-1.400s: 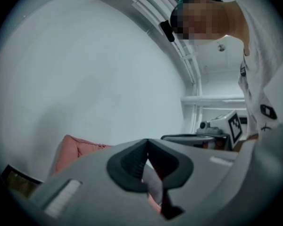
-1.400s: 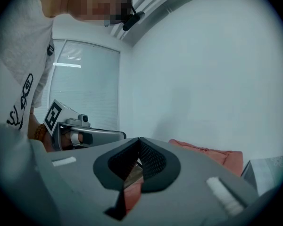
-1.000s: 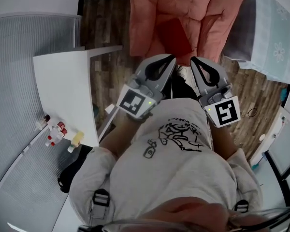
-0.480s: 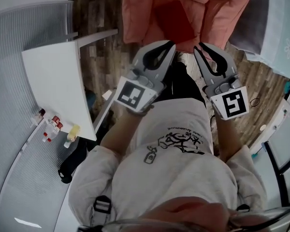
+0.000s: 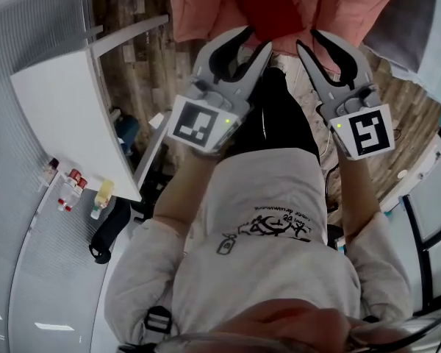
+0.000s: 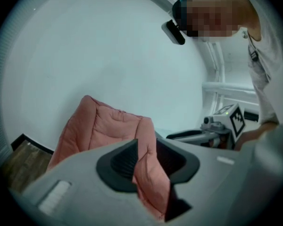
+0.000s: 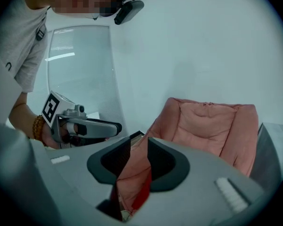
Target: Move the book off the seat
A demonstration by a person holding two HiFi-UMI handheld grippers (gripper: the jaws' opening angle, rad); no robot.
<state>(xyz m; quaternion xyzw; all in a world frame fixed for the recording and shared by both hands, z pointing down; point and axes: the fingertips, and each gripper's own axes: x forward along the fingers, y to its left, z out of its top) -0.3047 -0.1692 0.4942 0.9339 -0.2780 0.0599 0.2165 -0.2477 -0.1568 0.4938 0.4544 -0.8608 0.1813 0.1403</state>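
Moved: the left tool [image 5: 256,39] and the right tool [image 5: 309,39] now sit further up the head view than a second ago. The pink padded chair [image 5: 198,6] has slid to the top edge, where only its front part shows.
Jaws: both tools were shut a second ago and have just been opening.
Left tool: narrow gap between the jaws, nothing pressed between the pads. Its own view shows only pink chair padding through the gap.
Right tool: narrow gap as well, pads on nothing. Its own view shows chair padding and a thin red strip of the book through the gap.
Tools together: side by side and apart, both pointing at the front edge of the seat.
Book [image 5: 275,2]: dark red, lying flat on the seat between the two padded sides, near the seat's front edge. Neither tool touches it.
Person: grey printed shirt [image 5: 268,226], one tool in each hand.
Surface [image 5: 66,123]: white, at the left of the head view, well apart from the chair.
Bottles [image 5: 70,190]: a small cluster by the near end of the surface. I cannot tell whether they stand on it or just past its edge.
Floor [image 5: 132,13]: dark wood boards between the surface and the chair.
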